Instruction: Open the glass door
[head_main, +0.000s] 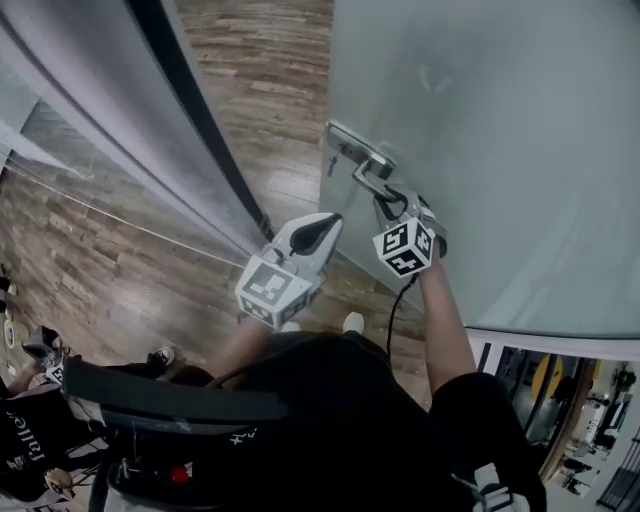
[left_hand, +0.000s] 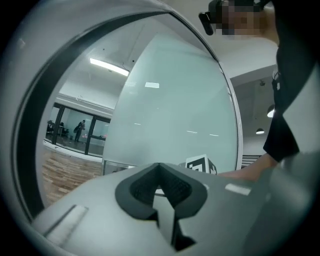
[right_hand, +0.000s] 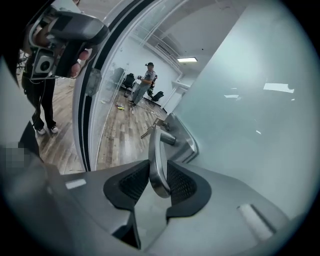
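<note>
The frosted glass door (head_main: 500, 150) fills the right of the head view, with a metal lever handle (head_main: 372, 180) on a lock plate (head_main: 350, 145). My right gripper (head_main: 395, 205) is on that handle. In the right gripper view the handle (right_hand: 157, 155) stands upright between the dark pads (right_hand: 180, 185), which close on it, right gripper (right_hand: 159, 182). A key (right_hand: 150, 129) hangs from the lock. My left gripper (head_main: 325, 225) hovers beside the door edge, shut and holding nothing. Its own view shows the jaws (left_hand: 160, 187) together, the door (left_hand: 175, 110) ahead.
A black door-frame strip (head_main: 200, 120) and a glass partition run down the left, over wooden floor (head_main: 120, 260). A person (head_main: 30, 420) stands at the lower left. Another person (right_hand: 145, 80) stands far off in the room beyond the opening.
</note>
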